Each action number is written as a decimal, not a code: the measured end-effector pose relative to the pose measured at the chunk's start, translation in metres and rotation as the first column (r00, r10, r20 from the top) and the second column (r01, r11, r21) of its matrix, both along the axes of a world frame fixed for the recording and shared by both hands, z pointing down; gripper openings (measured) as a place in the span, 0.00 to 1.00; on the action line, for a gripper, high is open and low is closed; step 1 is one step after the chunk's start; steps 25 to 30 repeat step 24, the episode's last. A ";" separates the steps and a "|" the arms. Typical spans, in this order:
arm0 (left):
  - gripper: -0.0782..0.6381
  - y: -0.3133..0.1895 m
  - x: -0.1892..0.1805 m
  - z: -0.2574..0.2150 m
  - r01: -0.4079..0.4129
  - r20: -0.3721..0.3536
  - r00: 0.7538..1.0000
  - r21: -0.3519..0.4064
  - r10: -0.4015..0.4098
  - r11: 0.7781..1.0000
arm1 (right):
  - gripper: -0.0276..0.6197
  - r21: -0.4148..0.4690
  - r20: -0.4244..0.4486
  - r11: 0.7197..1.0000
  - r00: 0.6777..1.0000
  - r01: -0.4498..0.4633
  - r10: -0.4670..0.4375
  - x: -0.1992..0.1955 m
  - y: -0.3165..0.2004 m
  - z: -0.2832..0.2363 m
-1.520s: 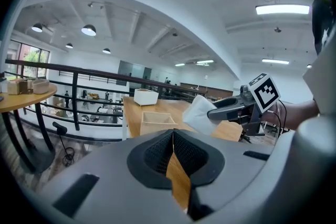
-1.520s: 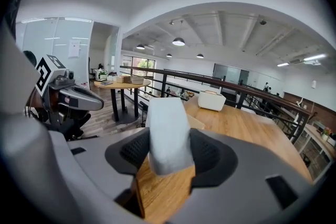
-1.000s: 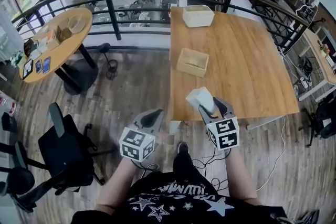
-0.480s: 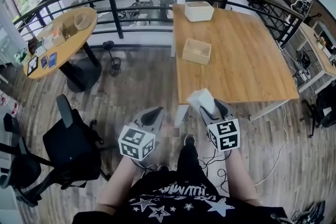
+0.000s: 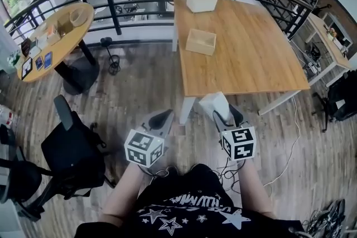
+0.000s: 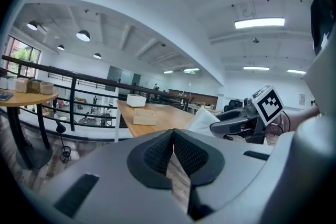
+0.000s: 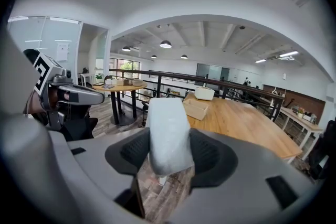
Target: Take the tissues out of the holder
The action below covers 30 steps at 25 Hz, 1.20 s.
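Two grippers hang before us over the wooden floor [image 5: 139, 86], short of the counter [image 5: 251, 58]. Our right gripper [image 5: 223, 112] has its fingers [image 7: 207, 157] clamped on a white pack of tissues [image 7: 168, 134], which stands up between them. Our left gripper [image 5: 163, 118] has its fingers [image 6: 157, 152] clenched together on nothing. The wooden holder [image 5: 201, 40] sits on the counter, well apart from the tissues, with a white box [image 5: 201, 1] beyond it.
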State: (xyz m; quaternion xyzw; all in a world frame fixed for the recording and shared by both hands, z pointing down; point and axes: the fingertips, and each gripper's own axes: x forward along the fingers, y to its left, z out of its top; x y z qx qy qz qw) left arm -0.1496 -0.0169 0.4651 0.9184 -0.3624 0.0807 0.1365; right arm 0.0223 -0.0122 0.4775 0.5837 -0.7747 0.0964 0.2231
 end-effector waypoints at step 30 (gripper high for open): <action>0.13 0.129 0.091 -0.014 0.022 0.043 0.999 0.020 -0.023 1.000 | 0.42 0.008 0.060 1.000 0.998 0.016 -0.016 0.094 0.129 -0.004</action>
